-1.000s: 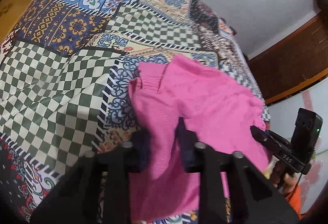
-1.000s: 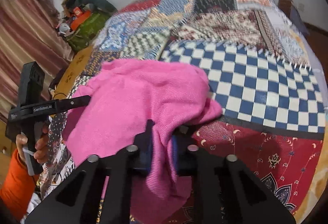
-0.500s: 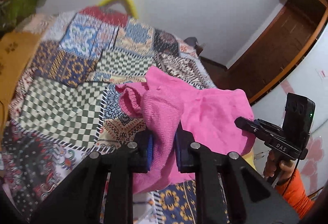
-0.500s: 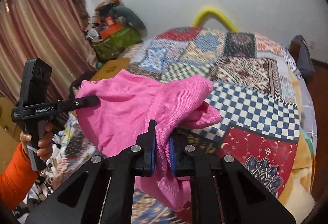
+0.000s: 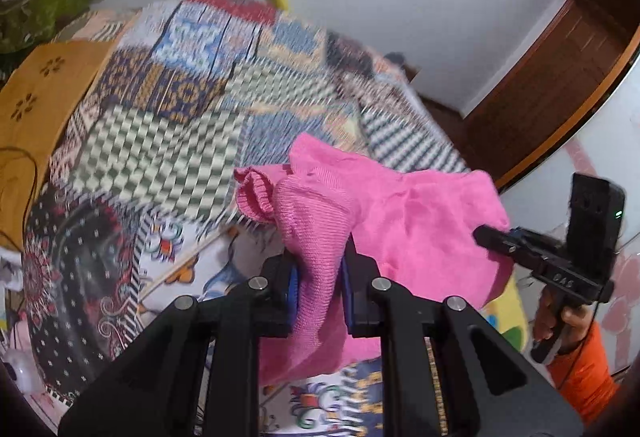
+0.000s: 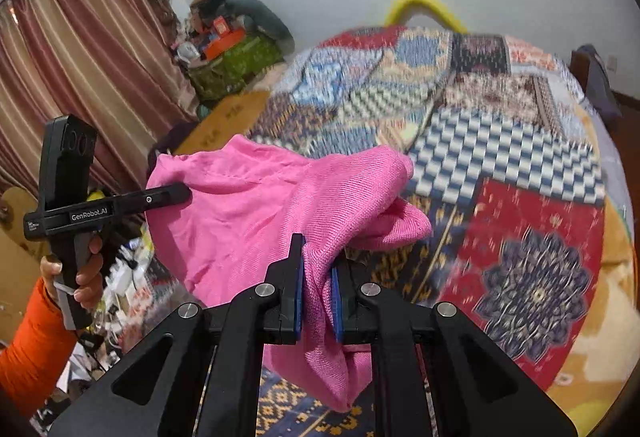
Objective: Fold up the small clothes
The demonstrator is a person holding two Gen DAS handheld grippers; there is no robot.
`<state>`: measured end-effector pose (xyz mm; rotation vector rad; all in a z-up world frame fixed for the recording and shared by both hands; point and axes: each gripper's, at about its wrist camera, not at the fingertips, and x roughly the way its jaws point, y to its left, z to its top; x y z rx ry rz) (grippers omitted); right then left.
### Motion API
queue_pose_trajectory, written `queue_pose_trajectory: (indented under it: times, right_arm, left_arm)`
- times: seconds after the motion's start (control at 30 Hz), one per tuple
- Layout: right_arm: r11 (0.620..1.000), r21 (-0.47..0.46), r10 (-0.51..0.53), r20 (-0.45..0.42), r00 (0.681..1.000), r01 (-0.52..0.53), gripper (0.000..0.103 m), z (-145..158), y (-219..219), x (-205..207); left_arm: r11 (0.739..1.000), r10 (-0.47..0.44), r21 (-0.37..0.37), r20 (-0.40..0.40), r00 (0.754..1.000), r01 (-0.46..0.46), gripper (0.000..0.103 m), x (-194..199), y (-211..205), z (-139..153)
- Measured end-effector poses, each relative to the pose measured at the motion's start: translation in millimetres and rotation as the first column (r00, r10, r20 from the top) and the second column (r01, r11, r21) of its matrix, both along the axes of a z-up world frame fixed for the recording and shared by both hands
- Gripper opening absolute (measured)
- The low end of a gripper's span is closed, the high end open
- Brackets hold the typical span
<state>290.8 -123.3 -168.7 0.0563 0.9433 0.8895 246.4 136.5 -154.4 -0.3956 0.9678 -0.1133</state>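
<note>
A small pink knit garment hangs in the air above the patchwork bedspread, held between both grippers. My left gripper is shut on one bunched edge of it. My right gripper is shut on the opposite edge of the garment. Each gripper shows in the other's view: the right one at the right of the left wrist view, the left one at the left of the right wrist view. A ribbed cuff droops toward the bed.
The bed fills the space ahead, with a yellow curved headboard at the far wall. A pile of bags and clutter stands beside a striped curtain. A wooden door is at the right.
Both grippers have lifted the pink garment off the bedspread and pulled back from the bed. The cloth now hangs free between them instead of lying on the quilt.
</note>
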Motion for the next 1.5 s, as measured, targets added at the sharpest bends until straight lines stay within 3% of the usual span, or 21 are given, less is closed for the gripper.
queue_pose_trajectory:
  times: [0.23, 0.3, 0.37, 0.43, 0.53, 0.57, 0.7, 0.77, 0.87, 1.03, 1.17, 1.33, 1.5]
  right_arm:
    - [0.993, -0.113, -0.033, -0.022, 0.999, 0.03, 0.015, -36.8, 2.9, 10.7]
    - [0.987, -0.158, -0.034, -0.019, 0.999, 0.031, 0.02, -42.1, 1.6, 12.1]
    - [0.981, -0.194, -0.034, -0.009, 0.999, 0.032, 0.028, -42.5, 0.3, 11.5]
    - [0.977, -0.212, -0.025, 0.037, 0.999, 0.033, 0.028, -35.7, -3.1, 8.9]
    - [0.976, -0.214, -0.016, 0.111, 0.994, 0.039, 0.038, -17.3, -4.8, 3.7]
    - [0.979, -0.202, -0.013, 0.131, 0.991, 0.039, 0.043, -11.3, -4.5, 2.2]
    - [0.988, -0.155, 0.033, 0.148, 0.988, -0.01, 0.045, 0.6, 10.8, -2.3]
    - [0.987, -0.151, 0.065, 0.128, 0.99, -0.045, 0.045, -4.8, 25.3, -4.5]
    - [0.981, -0.168, 0.107, 0.082, 0.991, -0.092, 0.045, -21.7, 42.8, -6.1]
    - [0.975, -0.195, 0.112, 0.009, 0.994, -0.108, 0.045, -47.8, 44.4, -6.6]
    - [0.978, -0.197, 0.072, 0.007, 0.997, -0.07, 0.045, -48.4, 23.1, -5.8]
    - [0.979, -0.206, -0.001, 0.053, 0.999, 0.011, 0.046, -28.8, -2.5, -6.9]
    - [0.992, -0.106, -0.061, 0.134, 0.989, 0.076, 0.046, 16.9, -20.6, -23.3]
  left_arm:
    - [0.997, 0.074, 0.027, -0.12, 0.99, -0.071, 0.02, 10.6, 20.8, -58.3]
    - [0.994, 0.1, 0.061, -0.134, 0.986, -0.093, 0.02, 9.5, 24.8, -63.4]
    - [0.987, 0.123, 0.116, -0.143, 0.982, -0.107, 0.031, 8.4, 28.7, -64.5]
    - [0.981, 0.131, 0.158, -0.132, 0.983, -0.11, 0.032, 7.6, 30.9, -61.2]
    - [0.974, 0.112, 0.209, -0.095, 0.989, -0.09, 0.033, 2.4, 26.8, -44.9]
    - [0.976, 0.1, 0.205, -0.082, 0.992, -0.081, 0.036, 1.2, 23.9, -39.3]
    - [0.988, 0.034, 0.154, -0.035, 0.999, -0.029, 0.045, 2.8, 6.3, -25.6]
    - [0.993, -0.011, 0.117, -0.037, 0.999, 0.015, 0.054, 9.1, -8.5, -28.1]
    - [0.993, -0.05, 0.103, -0.067, 0.996, 0.057, 0.054, 20.1, -25.2, -43.1]
    - [0.994, -0.027, 0.101, -0.146, 0.989, 0.042, 0.054, 27.3, -25.4, -74.8]
    - [0.989, 0.062, 0.145, -0.16, 0.985, -0.039, 0.054, 21.0, -0.7, -81.6]
    - [0.972, 0.166, 0.191, -0.141, 0.976, -0.138, 0.054, 4.4, 29.4, -72.3]
    - [0.967, 0.178, 0.185, -0.008, 0.984, -0.173, 0.054, -29.0, 25.9, -15.8]
